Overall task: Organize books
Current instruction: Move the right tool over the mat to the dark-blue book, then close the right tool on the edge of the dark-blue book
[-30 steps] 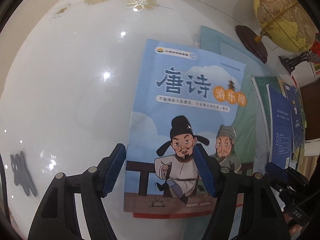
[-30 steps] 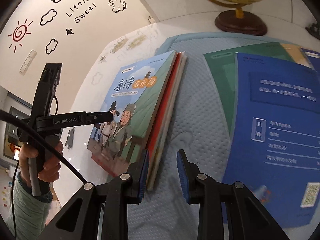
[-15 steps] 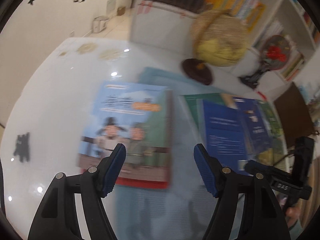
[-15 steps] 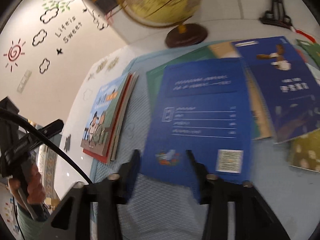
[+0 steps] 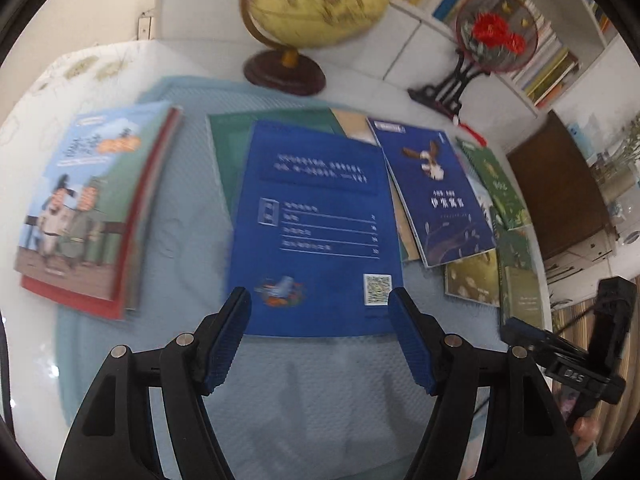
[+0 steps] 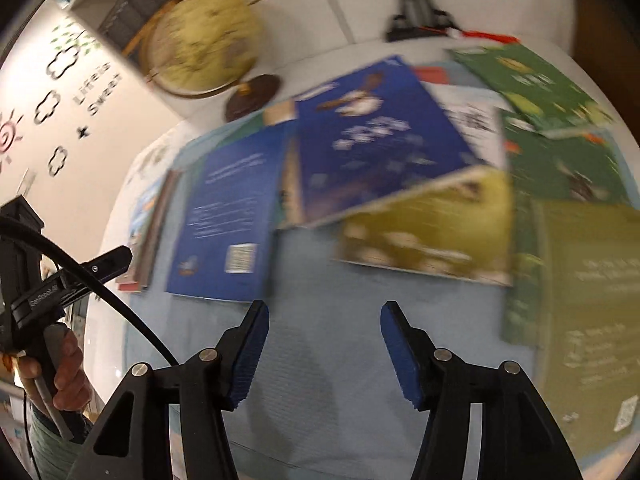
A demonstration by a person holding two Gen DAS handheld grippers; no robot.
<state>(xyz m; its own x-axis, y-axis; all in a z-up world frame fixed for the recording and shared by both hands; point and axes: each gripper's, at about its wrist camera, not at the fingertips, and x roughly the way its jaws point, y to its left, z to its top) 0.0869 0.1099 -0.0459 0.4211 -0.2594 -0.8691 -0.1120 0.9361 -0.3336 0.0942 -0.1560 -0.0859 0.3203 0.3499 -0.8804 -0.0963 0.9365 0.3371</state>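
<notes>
— so, where do the books sit right now?

— spread flat on a pale blue mat (image 5: 304, 408) on the white worktop (image 5: 36, 120). the big blue book (image 5: 320, 232) lies just ahead of the left tool (image 5: 320, 340), back cover up by the look of the code square. to its left a neat stack topped by the cartoon book (image 5: 84, 204); to its right the dark blue bird book (image 5: 436, 192) overlaps other covers, with green and olive ones beyond.

— and the tools?

— both spread wide and empty. the left tool hangs over the near edge of the big blue book without touching it. the right tool (image 6: 324, 344) hovers over bare mat, the olive book (image 6: 432, 232) ahead of it. that view is blurred, so titles are unreadable.

— how would these handle?

— thin paperbacks, i'd judge: light, floppy, glossy covers that could slip between the pads. lying flat on soft mat, there's little edge to get under.

— so where to grip?

— likely the near edge of the big blue book, close to the spine side so the pages don't fan. one finger has to slide beneath, and the mat's give may help. pinching a corner alone would probably let it droop and twist.

— risks?

— dragging the green book (image 5: 240, 132) under it, or nudging the globe (image 5: 316, 4) behind.
</notes>
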